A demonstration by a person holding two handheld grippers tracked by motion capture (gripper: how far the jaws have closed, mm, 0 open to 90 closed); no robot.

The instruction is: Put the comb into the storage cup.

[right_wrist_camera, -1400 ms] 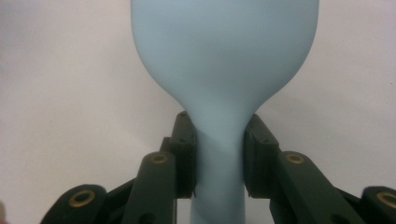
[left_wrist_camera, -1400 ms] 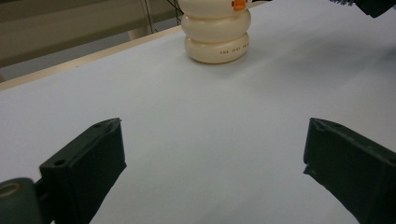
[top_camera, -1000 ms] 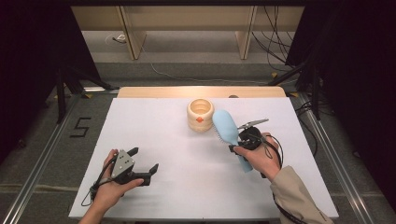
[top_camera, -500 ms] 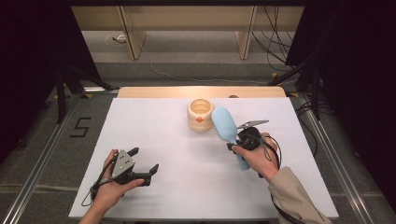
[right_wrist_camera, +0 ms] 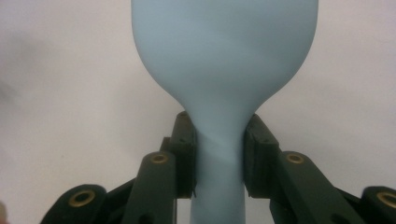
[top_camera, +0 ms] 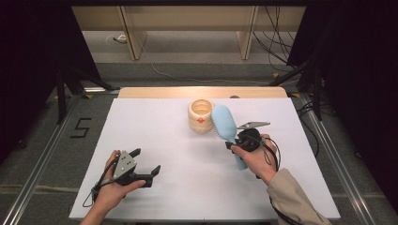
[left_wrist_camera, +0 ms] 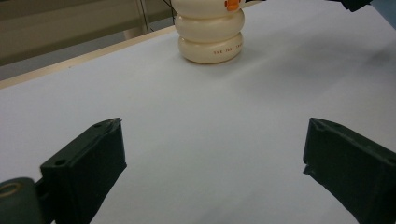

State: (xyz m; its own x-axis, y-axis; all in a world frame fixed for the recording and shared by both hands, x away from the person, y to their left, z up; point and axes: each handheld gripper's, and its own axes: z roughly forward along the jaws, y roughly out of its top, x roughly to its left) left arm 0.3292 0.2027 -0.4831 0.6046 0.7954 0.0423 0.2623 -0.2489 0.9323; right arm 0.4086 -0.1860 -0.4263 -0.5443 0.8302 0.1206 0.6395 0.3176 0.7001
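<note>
**Brush gripped, not yet in the holder**

On the white surface (top_camera: 178, 140) stands the cream holder (top_camera: 201, 115). Just right of it, the right hand-held gripper (right_wrist_camera: 218, 154) pinches the blue brush (top_camera: 224, 123) by its neck, held aloft. The insertion likely remains. Well left of the holder, the left hand-held gripper (top_camera: 145, 164) rests spread, empty.

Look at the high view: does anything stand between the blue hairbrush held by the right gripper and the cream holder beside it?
Nothing visible does. The right gripper clamps the blue hairbrush by its neck, and the brush head is right beside the cream holder.
</note>
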